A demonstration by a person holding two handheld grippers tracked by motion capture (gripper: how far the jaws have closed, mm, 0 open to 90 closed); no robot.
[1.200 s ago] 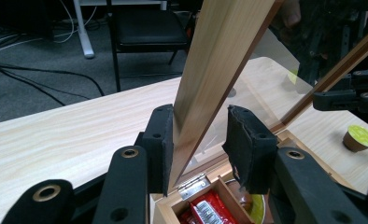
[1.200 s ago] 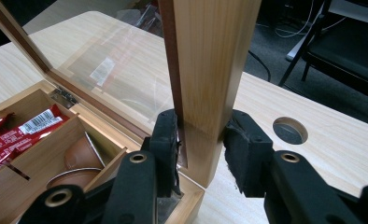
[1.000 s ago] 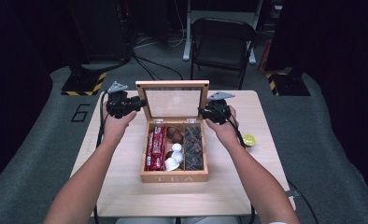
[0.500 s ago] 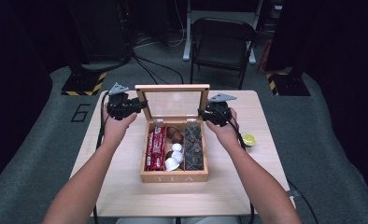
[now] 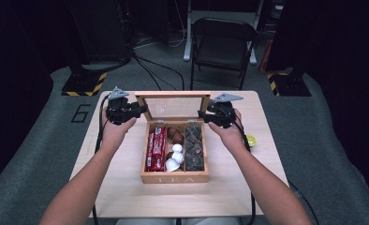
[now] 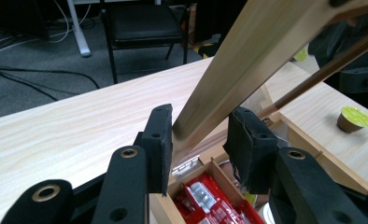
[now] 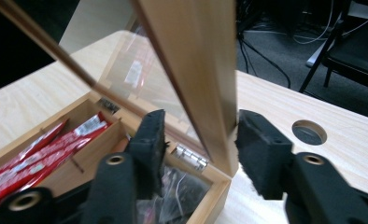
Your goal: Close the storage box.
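Tea box lid (image 5: 172, 105), upright near table's far edge, is steadied: left tool (image 6: 198, 144) pinches its side rail; right tool (image 7: 198, 140), just loosened, straddles opp. rail w/ gap.

The box (image 5: 174, 177) sits mid-table (image 5: 126, 197), its lid (image 5: 173, 95) raised at the box's far edge. In the box, the packets (image 5: 156, 149) fill the left compartment, the pods (image 5: 174, 157) the middle one, the bags (image 5: 194, 149) the right one. The left gripper (image 5: 140, 110) is at the lid's left edge, the right gripper (image 5: 202, 115) at its right edge. A capsule (image 5: 251, 140) lies on the table right of the box. A chair (image 5: 222, 37) stands behind the table, beyond the lid.
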